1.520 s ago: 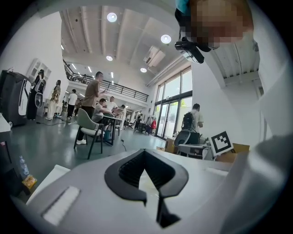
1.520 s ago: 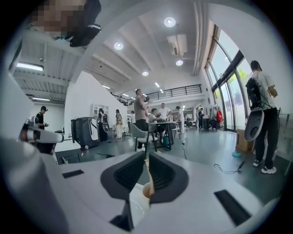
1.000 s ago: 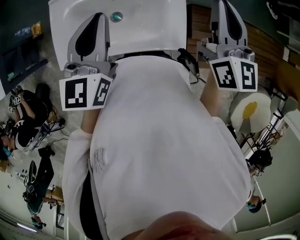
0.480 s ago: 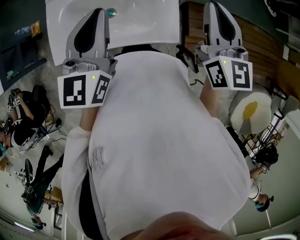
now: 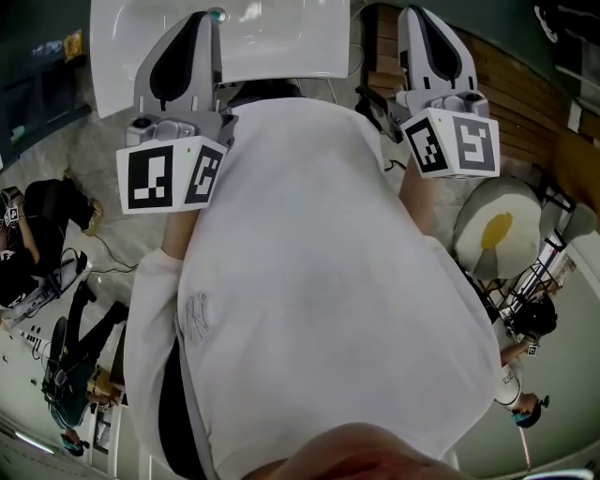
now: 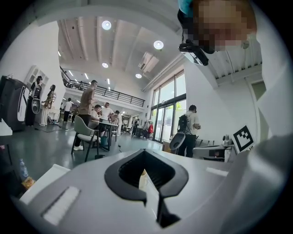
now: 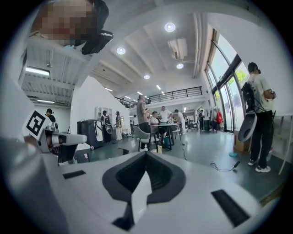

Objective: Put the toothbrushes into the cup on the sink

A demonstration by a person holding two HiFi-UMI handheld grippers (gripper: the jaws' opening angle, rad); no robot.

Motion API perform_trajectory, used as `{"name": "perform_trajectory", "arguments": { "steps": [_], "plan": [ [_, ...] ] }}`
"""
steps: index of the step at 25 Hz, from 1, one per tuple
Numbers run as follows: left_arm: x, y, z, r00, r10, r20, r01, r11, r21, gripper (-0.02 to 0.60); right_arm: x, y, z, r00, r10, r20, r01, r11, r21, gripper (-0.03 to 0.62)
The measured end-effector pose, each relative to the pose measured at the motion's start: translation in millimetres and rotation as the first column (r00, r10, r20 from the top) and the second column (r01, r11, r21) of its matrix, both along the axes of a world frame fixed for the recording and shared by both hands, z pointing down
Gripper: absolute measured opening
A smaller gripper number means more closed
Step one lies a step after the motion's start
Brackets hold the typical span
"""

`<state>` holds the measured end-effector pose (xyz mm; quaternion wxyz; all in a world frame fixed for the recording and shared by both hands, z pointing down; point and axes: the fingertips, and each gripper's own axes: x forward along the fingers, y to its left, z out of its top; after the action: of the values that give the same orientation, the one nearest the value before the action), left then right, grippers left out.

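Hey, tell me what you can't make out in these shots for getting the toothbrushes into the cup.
- The toothbrushes and the cup: in no view.
- The sink: head view only, cut off by the top edge and partly behind the left gripper.
- The floor in front of the sink: head view, hidden by the person's white shirt.
- Both gripper views face the hall, so neither the left nor the right gripper shows the sink.

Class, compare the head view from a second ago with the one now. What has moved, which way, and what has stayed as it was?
The sink has slid toward the top edge of the view, and its teal drain is now almost cut off. The right gripper has shifted slightly up and left. Nothing was gripped or released. The left gripper has barely moved. Both grippers stay raised beside the white shirt, shut and empty.
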<state>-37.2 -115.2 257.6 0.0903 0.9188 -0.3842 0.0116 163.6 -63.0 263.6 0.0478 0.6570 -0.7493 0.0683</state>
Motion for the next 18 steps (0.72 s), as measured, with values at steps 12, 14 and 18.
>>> {"name": "perform_trajectory", "arguments": {
  "steps": [12,14,18],
  "plan": [
    [15.8,0.6,-0.3,1.0,0.01,0.016,-0.01,1.0,-0.022,0.0,14.5,6.0,5.1,0.999,0.013,0.036,-0.011,0.999,-0.04,0.011],
    [17.0,-3.0,-0.4,1.0,0.018,0.018,-0.017,1.0,-0.025,0.001,13.3,5.2,7.8,0.999,0.014,0.043,-0.012,0.999,-0.051,0.011],
    [18.1,-9.4,0.4,0.999,0.037,0.024,-0.036,0.999,-0.037,0.002,13.0,2.2,9.9,0.998,0.029,0.051,-0.026,0.998,-0.065,0.011]
  ]
}}
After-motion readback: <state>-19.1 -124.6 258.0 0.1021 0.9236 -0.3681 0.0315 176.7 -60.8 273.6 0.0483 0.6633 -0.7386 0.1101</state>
